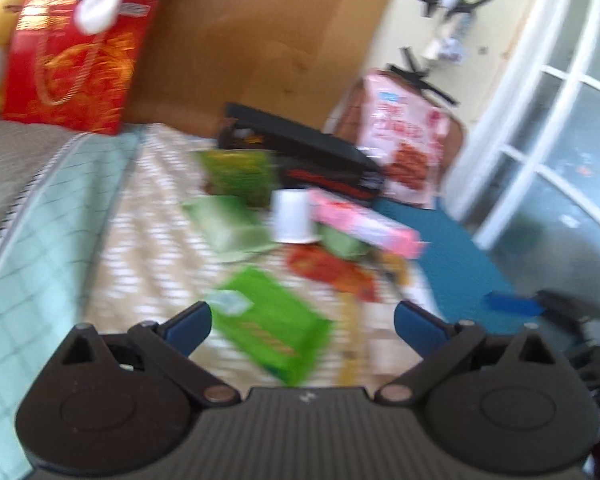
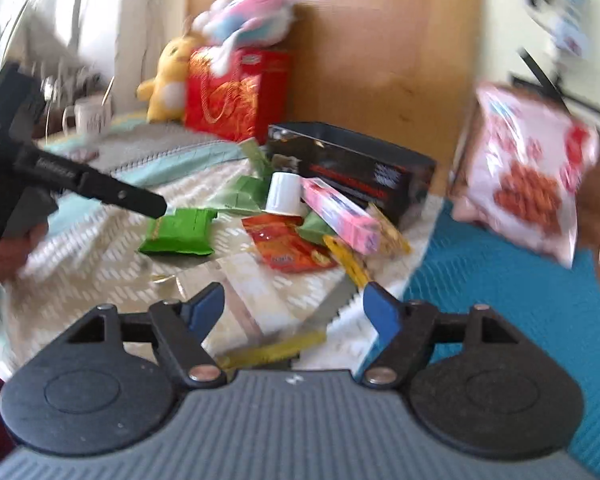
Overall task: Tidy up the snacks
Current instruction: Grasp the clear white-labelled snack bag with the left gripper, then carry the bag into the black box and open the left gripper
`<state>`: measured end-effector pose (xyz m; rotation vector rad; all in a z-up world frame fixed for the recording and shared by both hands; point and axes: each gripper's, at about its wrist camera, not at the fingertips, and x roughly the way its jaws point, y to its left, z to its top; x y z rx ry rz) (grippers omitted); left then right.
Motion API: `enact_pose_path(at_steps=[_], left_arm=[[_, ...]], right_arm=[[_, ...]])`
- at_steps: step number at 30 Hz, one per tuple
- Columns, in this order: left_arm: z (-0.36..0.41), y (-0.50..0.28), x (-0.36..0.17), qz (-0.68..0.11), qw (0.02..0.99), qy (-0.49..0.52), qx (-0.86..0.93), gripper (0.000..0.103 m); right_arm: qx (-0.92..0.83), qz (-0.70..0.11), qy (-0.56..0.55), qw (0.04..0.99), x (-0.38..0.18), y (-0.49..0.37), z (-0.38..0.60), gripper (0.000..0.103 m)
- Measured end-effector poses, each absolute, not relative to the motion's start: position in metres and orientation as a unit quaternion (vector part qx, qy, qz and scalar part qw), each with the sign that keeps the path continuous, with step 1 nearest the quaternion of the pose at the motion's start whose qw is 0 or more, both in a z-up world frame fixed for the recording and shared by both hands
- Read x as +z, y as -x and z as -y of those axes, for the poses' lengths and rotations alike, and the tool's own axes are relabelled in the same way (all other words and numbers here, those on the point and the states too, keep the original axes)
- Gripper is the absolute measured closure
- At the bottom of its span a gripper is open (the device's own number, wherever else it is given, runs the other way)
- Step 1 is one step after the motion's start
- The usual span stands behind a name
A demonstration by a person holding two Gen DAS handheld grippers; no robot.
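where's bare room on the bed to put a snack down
Free: the blue mat to the right of the snack pile, below the big pink bag; also the pale green checked blanket to the left of the green packet. Crowded: around the white cup, pink box and black tin.

Patterned bed cover [image 2: 100,264], snack packets [image 2: 180,232], black box [image 2: 360,168]

A bright green snack pack [image 2: 178,232], a red packet [image 2: 286,246] and a pink box [image 2: 340,216] are seen lying scattered beside a black box [image 2: 352,164] on the patterned cloth [image 2: 100,276]
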<state>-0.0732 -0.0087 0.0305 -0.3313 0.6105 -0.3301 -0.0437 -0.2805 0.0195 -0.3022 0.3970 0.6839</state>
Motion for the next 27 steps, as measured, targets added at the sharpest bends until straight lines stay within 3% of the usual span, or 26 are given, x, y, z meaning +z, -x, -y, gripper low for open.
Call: enact_pose_path(at_steps=[5, 12, 16, 19, 27], left_arm=[[0.058, 0.075, 0.046, -0.305, 0.923, 0.1, -0.212, 0.002], [0.102, 0.049, 0.018, -0.369, 0.894, 0.089, -0.236, 0.001], [0.114, 0.053, 0.012, -0.36, 0.903, 0.07, -0.223, 0.007], [0.108, 0.057, 0.017, -0.358, 0.904, 0.079, -0.221, 0.013], [0.081, 0.072, 0.055, -0.31, 0.919, 0.122, -0.211, 0.013]], right_arm=[[0.345, -0.209, 0.148, 0.903, -0.003, 0.059, 0.274, 0.022], [0.322, -0.232, 0.143, 0.907, -0.027, 0.05, 0.264, 0.023], [0.331, -0.221, 0.133, 0.908, -0.027, 0.055, 0.259, 0.053], [0.339, -0.222, 0.107, 0.908, -0.023, 0.053, 0.26, 0.065], [0.363, -0.159, 0.091, 0.914, 0.008, 0.065, 0.248, 0.066]])
